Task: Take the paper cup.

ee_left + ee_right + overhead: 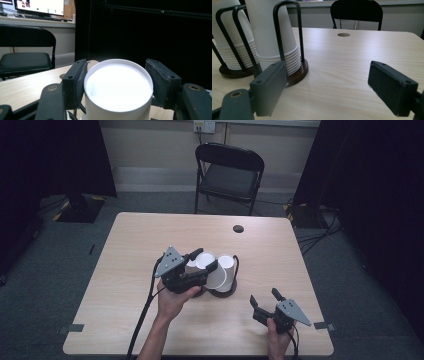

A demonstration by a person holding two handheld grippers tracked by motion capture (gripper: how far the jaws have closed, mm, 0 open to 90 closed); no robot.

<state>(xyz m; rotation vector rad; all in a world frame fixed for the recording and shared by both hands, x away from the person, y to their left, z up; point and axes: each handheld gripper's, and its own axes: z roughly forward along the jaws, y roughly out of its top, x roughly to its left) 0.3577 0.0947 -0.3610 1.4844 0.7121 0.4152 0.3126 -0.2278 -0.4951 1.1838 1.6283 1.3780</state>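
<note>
Dim room, dark edges; white cup (118,87) overexposed w/ glare; bg soft

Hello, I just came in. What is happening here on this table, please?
A person at a wooden table holds a gripper in each hand. The left gripper has its jaws on either side of a white paper cup, at the two stacks of upside-down cups in a dark wire holder. Whether it already squeezes the cup is unclear. The right gripper is open and idle near the table's front edge.
</note>
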